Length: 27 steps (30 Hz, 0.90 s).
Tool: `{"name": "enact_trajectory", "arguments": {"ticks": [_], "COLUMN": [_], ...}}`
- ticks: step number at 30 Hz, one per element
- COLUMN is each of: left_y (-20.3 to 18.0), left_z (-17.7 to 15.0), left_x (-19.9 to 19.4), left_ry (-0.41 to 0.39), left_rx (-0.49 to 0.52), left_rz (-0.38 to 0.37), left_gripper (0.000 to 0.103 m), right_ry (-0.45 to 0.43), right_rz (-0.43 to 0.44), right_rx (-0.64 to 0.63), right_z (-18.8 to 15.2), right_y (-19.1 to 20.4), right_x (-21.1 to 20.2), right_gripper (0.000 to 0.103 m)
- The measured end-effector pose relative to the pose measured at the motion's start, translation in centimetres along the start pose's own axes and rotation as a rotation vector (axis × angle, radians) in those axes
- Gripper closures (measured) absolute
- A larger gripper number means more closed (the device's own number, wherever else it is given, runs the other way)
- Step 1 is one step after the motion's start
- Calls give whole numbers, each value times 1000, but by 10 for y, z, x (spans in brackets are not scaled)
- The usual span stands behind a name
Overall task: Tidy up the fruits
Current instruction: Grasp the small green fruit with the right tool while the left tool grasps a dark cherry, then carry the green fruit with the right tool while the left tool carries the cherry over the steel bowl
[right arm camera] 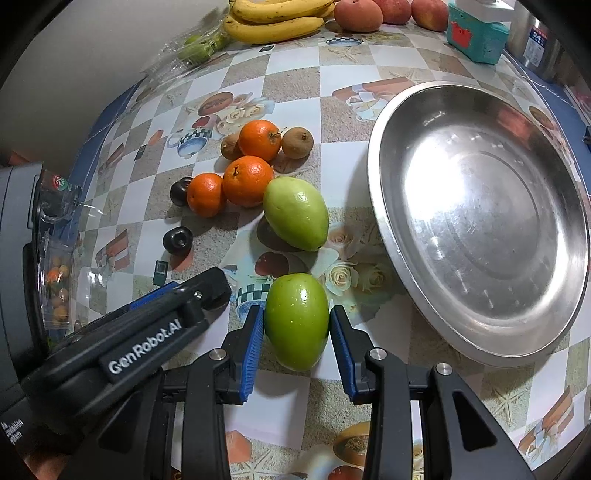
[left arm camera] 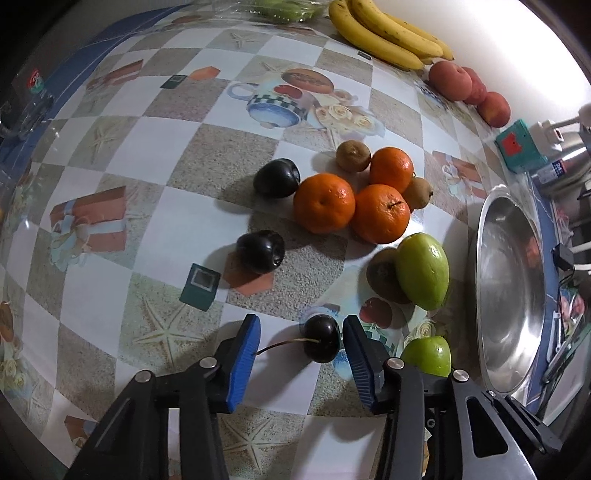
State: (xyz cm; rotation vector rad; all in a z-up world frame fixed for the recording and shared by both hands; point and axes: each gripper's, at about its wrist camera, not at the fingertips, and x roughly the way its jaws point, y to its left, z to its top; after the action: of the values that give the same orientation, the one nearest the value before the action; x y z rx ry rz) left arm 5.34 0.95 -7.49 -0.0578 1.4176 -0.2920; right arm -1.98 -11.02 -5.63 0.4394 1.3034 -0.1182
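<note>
A: The left gripper (left arm camera: 301, 354) straddles the cherry (left arm camera: 322, 342) on the cloth; its jaws aren't touching it. The cherry is small, round and glossy, so it could roll off.

B: The right gripper (right arm camera: 296, 332) pinches the green fruit (right arm camera: 296, 320) beside the steel dish (right arm camera: 384, 236). The waxy, egg-shaped skin may slip from the ribbed pads.

A dark cherry (left arm camera: 322, 341) with a thin curved stem lies on the patterned table. Two dark plums (left arm camera: 260, 251) sit apart beyond it, near three oranges (left arm camera: 324, 203) bunched with brown kiwis (left arm camera: 353, 155). One green oblong fruit (right arm camera: 296, 321) stands on end just beside the steel dish (right arm camera: 480, 221), which is empty; another (right arm camera: 296, 213) lies tilted next to the oranges. Bananas (right arm camera: 275, 18) and peaches (right arm camera: 358, 14) rest at the far edge.
</note>
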Motion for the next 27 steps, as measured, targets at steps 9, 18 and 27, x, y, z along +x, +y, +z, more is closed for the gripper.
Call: {"name": "enact_trajectory", "arguments": {"ticks": [9,18,27], "left_y": [-3,-1,7], "left_z": [2,-2,-1], "left_x": [1,-5,-10], "left_ry": [7,7,1], "left_rx": [-5,-9,-45], "left_rz": [-28,-77,-127], "left_gripper": [65,80,82], "right_ry": [8,6,6], "right_rz": [-4,-4,2], "right_rx": [4,13,17], "right_z": [-1,-1,-1], "right_y": [-2,-3,-5], "right_x": [1,1,1], "right_gripper": [65,65,65]}}
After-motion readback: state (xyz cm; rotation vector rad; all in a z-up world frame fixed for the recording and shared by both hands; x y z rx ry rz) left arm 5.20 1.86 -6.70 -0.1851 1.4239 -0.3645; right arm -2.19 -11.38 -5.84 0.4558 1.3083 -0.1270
